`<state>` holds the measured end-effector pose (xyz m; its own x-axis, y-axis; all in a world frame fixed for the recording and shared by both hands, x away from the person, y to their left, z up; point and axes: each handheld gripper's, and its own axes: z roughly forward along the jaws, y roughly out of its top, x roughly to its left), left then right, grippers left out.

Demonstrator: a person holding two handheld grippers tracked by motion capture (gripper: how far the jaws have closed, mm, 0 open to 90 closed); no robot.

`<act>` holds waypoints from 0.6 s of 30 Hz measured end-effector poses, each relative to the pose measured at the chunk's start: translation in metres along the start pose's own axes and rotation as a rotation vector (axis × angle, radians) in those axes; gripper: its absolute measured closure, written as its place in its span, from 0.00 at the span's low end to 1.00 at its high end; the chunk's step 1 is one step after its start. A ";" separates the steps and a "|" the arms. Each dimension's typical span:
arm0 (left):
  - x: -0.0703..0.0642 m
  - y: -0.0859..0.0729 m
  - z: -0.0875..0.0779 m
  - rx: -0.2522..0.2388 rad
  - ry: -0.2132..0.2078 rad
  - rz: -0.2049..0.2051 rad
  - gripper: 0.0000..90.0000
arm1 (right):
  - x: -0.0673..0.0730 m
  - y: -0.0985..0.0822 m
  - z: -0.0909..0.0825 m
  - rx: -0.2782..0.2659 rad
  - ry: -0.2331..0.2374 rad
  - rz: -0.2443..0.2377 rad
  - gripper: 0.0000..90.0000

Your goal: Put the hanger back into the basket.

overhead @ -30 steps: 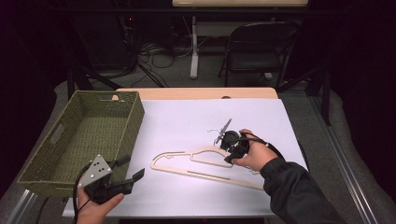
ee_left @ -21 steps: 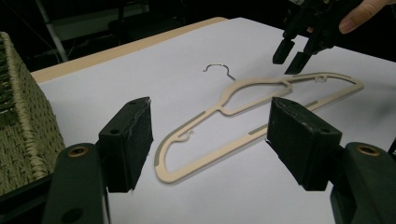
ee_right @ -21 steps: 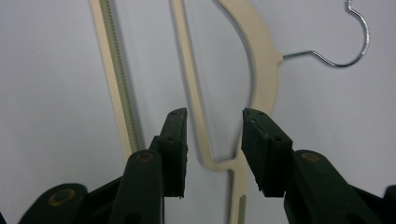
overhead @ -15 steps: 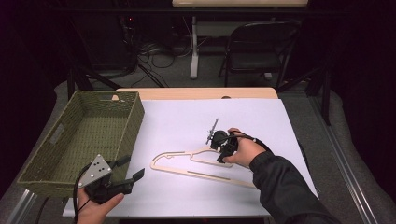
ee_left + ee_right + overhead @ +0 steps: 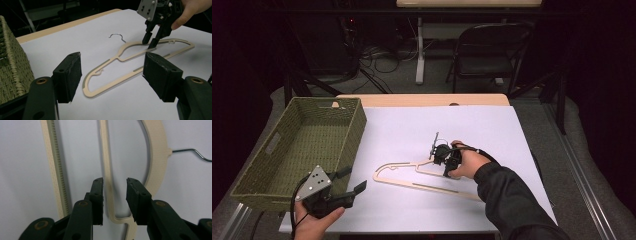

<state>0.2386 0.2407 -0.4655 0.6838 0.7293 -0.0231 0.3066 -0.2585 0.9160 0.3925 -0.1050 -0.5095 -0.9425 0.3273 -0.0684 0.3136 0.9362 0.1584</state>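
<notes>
Cream plastic hanger [image 5: 422, 176] lies flat on our white table [image 5: 402, 130]. Our right gripper [image 5: 440, 161] straddles its thin inner bar, jaws just closing, pads not yet touching. Our left gripper [image 5: 354, 186] gapes beside the wicker basket [image 5: 287, 150].

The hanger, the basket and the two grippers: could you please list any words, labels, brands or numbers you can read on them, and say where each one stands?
None can be read.
hanger: plain cream plastic with a ribbed bar, no print visible.
basket: woven green sides, no tag visible.
left gripper: black pads and brass-coloured screws, no marking.
right gripper: no marking; its grey plate shows holes but no lettering.
</notes>
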 end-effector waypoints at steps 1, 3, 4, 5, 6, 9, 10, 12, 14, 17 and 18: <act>0.000 0.000 0.000 0.000 0.000 0.000 0.35 | 0.000 0.000 0.002 0.001 0.001 -0.001 0.76; 0.000 0.000 0.000 0.000 0.000 -0.001 0.35 | 0.000 0.001 0.005 0.012 -0.002 -0.007 0.78; 0.000 0.000 0.000 0.001 0.000 -0.001 0.35 | 0.000 0.002 0.005 0.016 -0.001 -0.007 0.79; 0.000 0.000 0.000 0.001 0.000 -0.001 0.35 | 0.000 0.002 0.005 0.016 -0.001 -0.007 0.79; 0.000 0.000 0.000 0.000 0.000 -0.001 0.35 | 0.000 0.002 0.007 0.018 0.002 -0.005 0.81; 0.000 0.000 0.000 -0.001 0.000 -0.002 0.35 | 0.000 0.003 0.009 0.024 0.008 -0.012 0.81; 0.000 0.000 0.000 0.000 0.000 -0.001 0.35 | 0.000 0.003 0.009 0.026 0.004 -0.011 0.82; 0.000 0.000 0.001 0.000 0.000 -0.005 0.35 | -0.001 0.003 0.010 0.029 0.005 -0.015 0.82; 0.000 0.000 0.001 0.000 0.000 -0.005 0.35 | -0.002 0.003 0.011 0.028 0.012 -0.017 0.83; 0.000 0.000 0.001 0.001 -0.001 -0.005 0.35 | -0.003 0.003 0.012 0.036 0.024 -0.017 0.84; 0.000 0.000 0.001 0.002 -0.001 -0.005 0.35 | -0.003 0.004 0.011 0.045 0.028 -0.016 0.84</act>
<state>0.2391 0.2402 -0.4663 0.6828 0.7300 -0.0282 0.3112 -0.2557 0.9153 0.3974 -0.1011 -0.5200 -0.9500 0.3095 -0.0423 0.3032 0.9462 0.1134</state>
